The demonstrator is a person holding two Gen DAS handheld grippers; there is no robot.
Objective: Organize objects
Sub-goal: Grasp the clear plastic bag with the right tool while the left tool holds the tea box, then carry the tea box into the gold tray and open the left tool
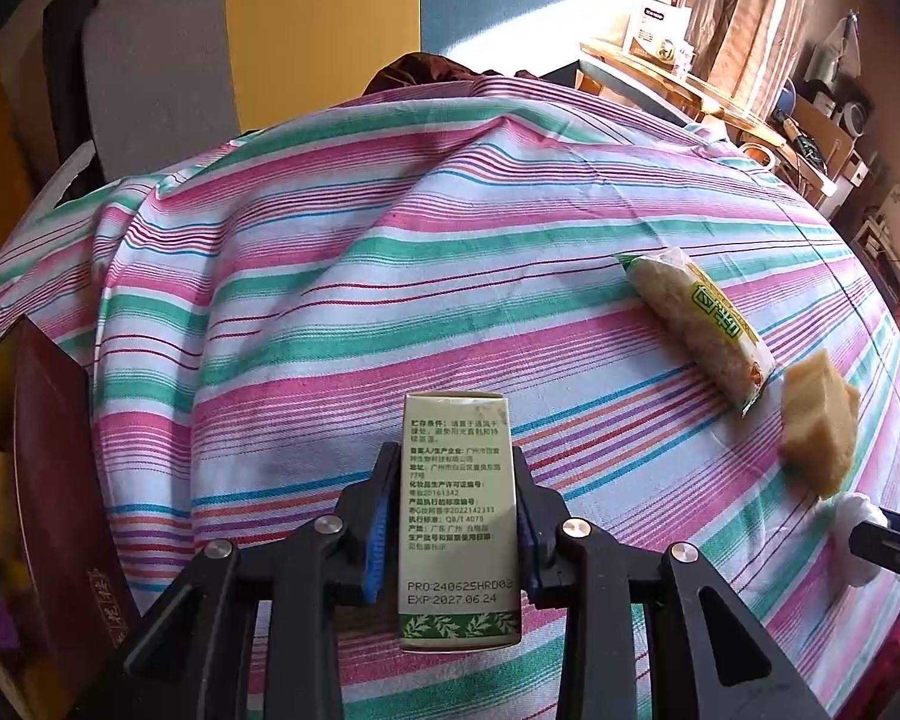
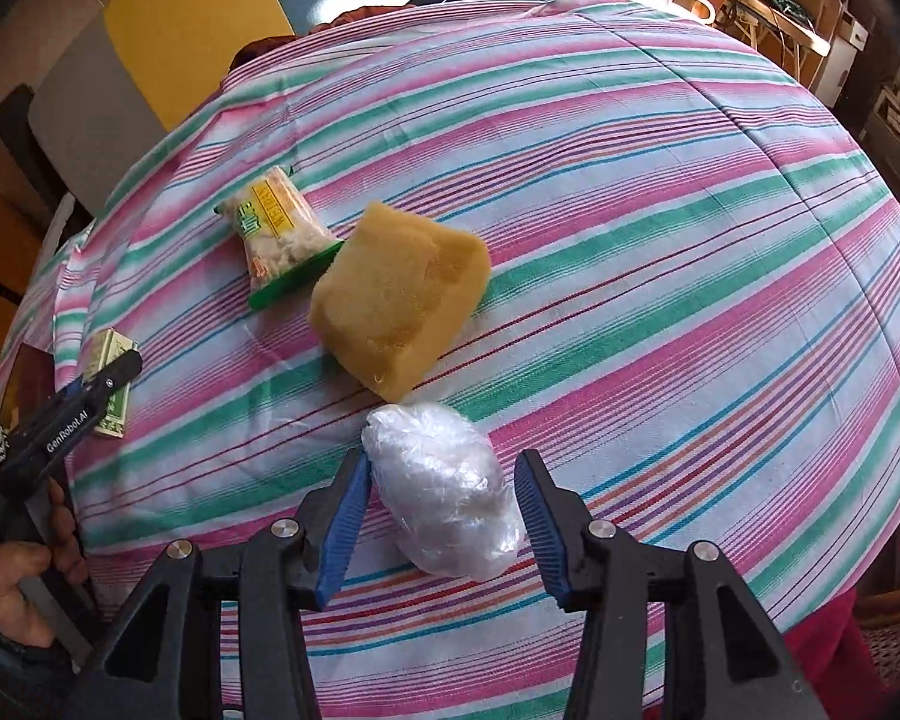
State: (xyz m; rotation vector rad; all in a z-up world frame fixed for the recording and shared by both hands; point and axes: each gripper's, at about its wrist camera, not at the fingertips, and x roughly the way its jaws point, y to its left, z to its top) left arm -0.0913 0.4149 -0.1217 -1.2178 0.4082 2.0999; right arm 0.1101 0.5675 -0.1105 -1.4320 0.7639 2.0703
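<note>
The left gripper (image 1: 450,516) is clamped on a small pale-green carton (image 1: 459,516), its blue pads pressing the carton's two narrow sides while the printed face with date codes looks up at the camera; the carton's far end reaches out past the fingertips above the striped cloth (image 1: 390,252). In the right wrist view the same gripper shows at the left edge, held in a person's hand (image 2: 12,588). The right gripper (image 2: 444,516) has its jaws standing apart on either side of a crumpled clear plastic bundle (image 2: 444,492) that lies on the cloth; the left pad (image 2: 345,522) is just at the bundle's edge and the right pad stands a little off it, so nothing is pinched. Just beyond the bundle, almost touching it, sits a yellow sponge block (image 2: 396,306), and beyond that, against the sponge's far corner, lies a clear snack packet (image 2: 276,228) with green and yellow print. A dark red box (image 1: 60,480) stands at the cloth's left edge.
</note>
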